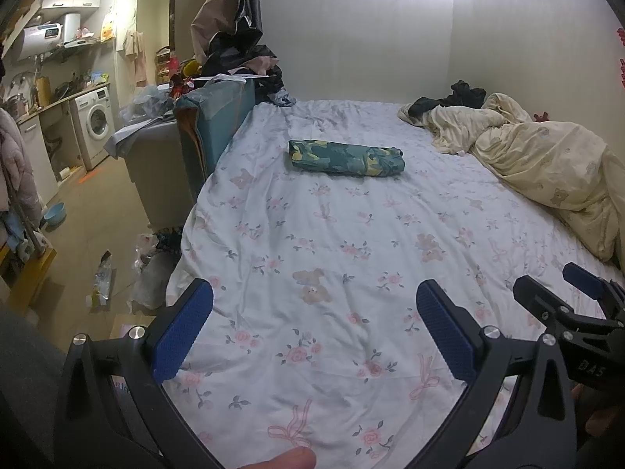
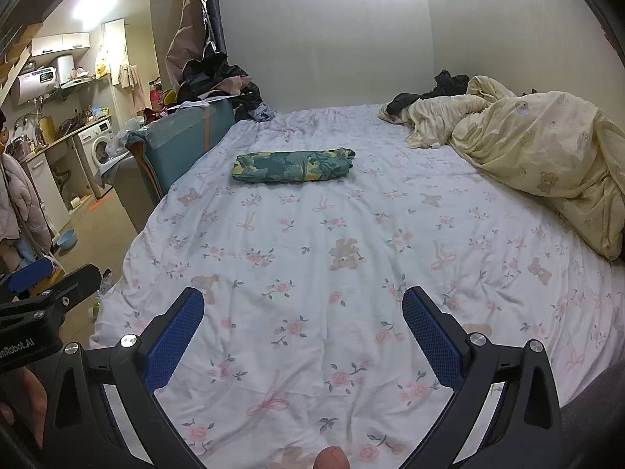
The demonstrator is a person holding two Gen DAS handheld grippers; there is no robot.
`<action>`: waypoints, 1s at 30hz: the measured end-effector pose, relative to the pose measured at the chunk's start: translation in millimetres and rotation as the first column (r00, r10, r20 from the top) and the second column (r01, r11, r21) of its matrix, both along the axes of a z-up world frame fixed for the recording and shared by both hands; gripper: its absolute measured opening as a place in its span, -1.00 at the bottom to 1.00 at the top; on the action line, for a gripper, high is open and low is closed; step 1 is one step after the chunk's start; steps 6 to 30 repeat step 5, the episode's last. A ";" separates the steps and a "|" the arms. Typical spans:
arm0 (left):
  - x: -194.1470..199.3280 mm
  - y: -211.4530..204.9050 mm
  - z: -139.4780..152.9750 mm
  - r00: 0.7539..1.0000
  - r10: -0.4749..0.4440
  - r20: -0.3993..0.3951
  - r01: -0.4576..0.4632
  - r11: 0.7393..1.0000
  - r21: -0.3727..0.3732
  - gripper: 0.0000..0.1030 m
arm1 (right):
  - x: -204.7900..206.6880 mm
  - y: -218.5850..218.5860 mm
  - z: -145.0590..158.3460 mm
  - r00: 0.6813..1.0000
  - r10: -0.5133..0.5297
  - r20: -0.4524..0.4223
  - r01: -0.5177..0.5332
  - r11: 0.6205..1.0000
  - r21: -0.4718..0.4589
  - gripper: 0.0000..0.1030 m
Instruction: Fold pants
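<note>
The camouflage pants (image 1: 345, 156) lie folded into a compact green and yellow bundle on the floral bed sheet (image 1: 332, 254), far ahead of both grippers. They also show in the right wrist view (image 2: 293, 166). My left gripper (image 1: 314, 332) is open and empty, held above the near part of the bed. My right gripper (image 2: 302, 338) is open and empty, beside the left one. The right gripper also shows at the right edge of the left wrist view (image 1: 547, 293), and the left gripper at the left edge of the right wrist view (image 2: 50, 277).
A crumpled cream duvet (image 1: 547, 160) with dark clothes (image 1: 465, 95) lies along the bed's right side by the wall. A teal headboard-like piece (image 1: 211, 125) and piled clothes (image 1: 242, 58) stand at the left. The floor (image 1: 97, 215) with clutter and a washing machine (image 1: 95, 125) lie further left.
</note>
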State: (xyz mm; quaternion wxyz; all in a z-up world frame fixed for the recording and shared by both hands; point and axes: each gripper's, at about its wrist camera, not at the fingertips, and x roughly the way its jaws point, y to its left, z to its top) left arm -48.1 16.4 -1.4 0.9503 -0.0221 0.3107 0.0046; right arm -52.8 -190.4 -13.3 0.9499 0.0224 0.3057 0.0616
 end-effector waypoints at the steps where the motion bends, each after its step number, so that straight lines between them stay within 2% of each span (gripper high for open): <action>1: 0.2 0.3 -0.3 1.000 0.000 -0.002 0.000 1.000 -0.002 0.99 | -0.6 0.4 -0.1 1.000 -0.002 -0.002 0.002 1.000 0.002 1.00; 30: 0.2 0.5 -1.2 1.000 -0.001 0.002 0.001 1.000 -0.001 0.99 | -2.3 1.8 -0.7 1.000 -0.003 0.005 0.003 1.000 0.004 1.00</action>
